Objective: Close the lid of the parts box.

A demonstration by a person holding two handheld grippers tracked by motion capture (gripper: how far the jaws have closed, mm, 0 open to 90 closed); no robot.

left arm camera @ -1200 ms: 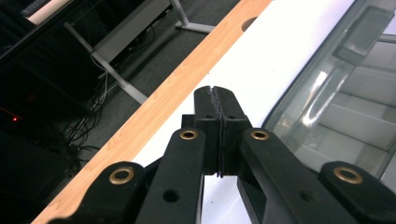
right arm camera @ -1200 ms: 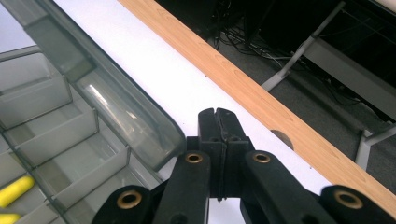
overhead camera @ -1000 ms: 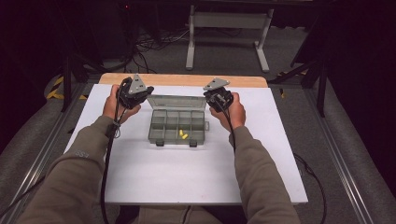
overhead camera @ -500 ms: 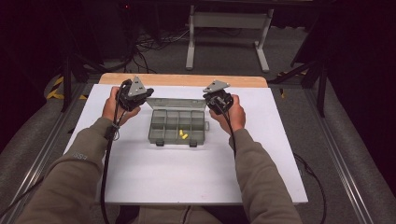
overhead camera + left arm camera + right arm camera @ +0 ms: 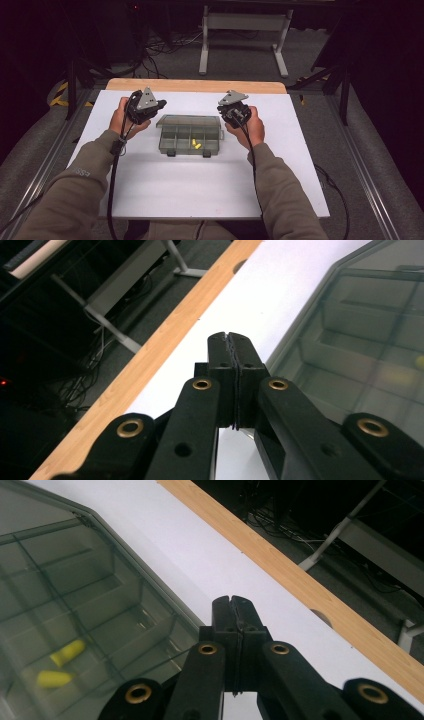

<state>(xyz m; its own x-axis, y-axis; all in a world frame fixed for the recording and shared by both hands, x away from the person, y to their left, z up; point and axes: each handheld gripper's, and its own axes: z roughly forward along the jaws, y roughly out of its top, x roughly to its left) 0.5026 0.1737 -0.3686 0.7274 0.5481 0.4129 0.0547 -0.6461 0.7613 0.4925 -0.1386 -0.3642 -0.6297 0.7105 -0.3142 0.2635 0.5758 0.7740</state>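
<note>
A clear plastic compartment box (image 5: pixel 189 134) lies in the middle of the white table (image 5: pixel 200 185), lid closed. Two yellow earplugs (image 5: pixel 195 144) rest in one of its near compartments, also seen as yellow earplugs (image 5: pixel 61 664) through the lid. My left gripper (image 5: pixel 161 104) is held at the box's far left corner, jaws shut with nothing between them; its tips (image 5: pixel 230 336) hover over the white top beside the lid (image 5: pixel 360 355). My right gripper (image 5: pixel 223 111) is at the far right corner, also shut and empty, tips (image 5: pixel 233 600) beside the lid (image 5: pixel 75 610).
A wooden strip (image 5: pixel 195 85) runs along the table's far edge. Beyond it stand a metal frame (image 5: pixel 243 30) and cables on a dark floor. Metal rails (image 5: pixel 365 175) flank the table. Bare white surface lies in front of the box.
Both hands have shifted slightly; the grippers stay shut at the box's far corners. The box has not moved.
</note>
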